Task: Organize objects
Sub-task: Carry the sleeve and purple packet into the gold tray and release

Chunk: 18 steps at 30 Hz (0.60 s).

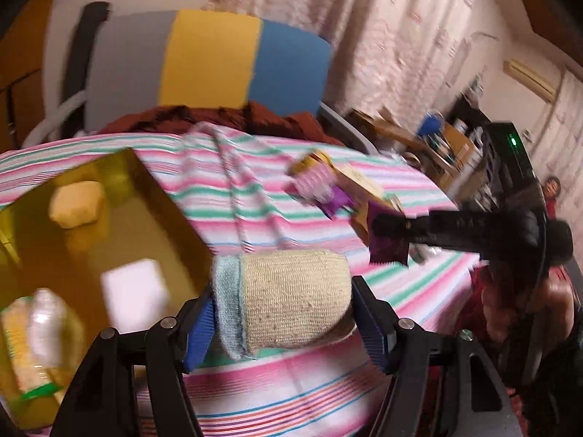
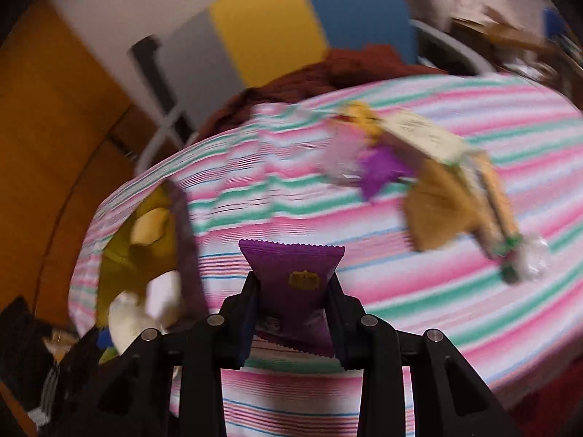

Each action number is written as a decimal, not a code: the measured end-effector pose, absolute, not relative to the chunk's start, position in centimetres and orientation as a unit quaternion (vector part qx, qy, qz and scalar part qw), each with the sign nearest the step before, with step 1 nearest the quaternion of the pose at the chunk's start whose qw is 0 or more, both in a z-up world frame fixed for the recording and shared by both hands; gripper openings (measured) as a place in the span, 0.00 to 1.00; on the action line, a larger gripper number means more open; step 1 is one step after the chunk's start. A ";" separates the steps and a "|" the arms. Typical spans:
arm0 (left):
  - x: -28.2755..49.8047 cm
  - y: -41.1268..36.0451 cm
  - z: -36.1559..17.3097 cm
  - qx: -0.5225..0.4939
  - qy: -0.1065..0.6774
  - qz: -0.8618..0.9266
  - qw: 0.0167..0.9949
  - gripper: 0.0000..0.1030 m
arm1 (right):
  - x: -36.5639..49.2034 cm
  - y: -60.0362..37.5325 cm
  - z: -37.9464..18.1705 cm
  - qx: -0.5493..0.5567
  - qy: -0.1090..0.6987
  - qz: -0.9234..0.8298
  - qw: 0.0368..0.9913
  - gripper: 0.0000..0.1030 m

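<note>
My left gripper [image 1: 282, 318] is shut on a beige woven scrub pad [image 1: 291, 300] with a pale blue edge, held above the striped cloth beside the gold tray [image 1: 165, 215]. The tray holds a yellow sponge [image 1: 77, 208], a white block [image 1: 135, 293] and a wrapped packet [image 1: 32, 342]. My right gripper [image 2: 293, 304] is shut on a purple snack packet [image 2: 294, 287]; from the left wrist view this gripper [image 1: 391, 227] hangs over the table's right side with the packet [image 1: 388, 251]. A pile of packets and a flat box [image 2: 422, 138] lies further back on the cloth.
A pink, green and white striped cloth [image 1: 320, 393] covers the table. Behind it stands a chair with a grey, yellow and blue back [image 1: 211, 62] and a dark red garment [image 1: 226, 116]. Cluttered shelves [image 1: 448, 145] and a person [image 1: 552, 191] are at the far right.
</note>
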<state>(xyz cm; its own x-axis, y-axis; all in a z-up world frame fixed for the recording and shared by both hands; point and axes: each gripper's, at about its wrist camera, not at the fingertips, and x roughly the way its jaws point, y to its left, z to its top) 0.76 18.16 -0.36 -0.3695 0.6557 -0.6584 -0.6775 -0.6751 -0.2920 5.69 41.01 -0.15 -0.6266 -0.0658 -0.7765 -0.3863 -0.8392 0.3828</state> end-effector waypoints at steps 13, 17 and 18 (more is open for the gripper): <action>-9.1 4.9 0.3 -0.380 -0.040 0.906 0.181 0.68 | -3.5 26.4 1.4 -0.451 0.185 0.869 -0.084 0.35; -11.7 2.9 -0.1 -0.388 -0.030 0.912 0.128 0.78 | -4.6 21.8 0.7 -0.472 0.162 0.856 -0.134 0.44; -11.7 2.4 0.1 -0.383 -0.028 0.915 0.122 0.81 | -4.6 20.9 0.5 -0.475 0.156 0.854 -0.143 0.49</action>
<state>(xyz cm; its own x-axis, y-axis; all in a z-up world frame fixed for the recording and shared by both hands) -11.74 2.42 0.08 -0.6773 0.2453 -0.6936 -0.2019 -0.9686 -0.1454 -4.56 20.88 0.54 -0.5081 -0.3924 -0.7667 0.0961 -0.9104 0.4023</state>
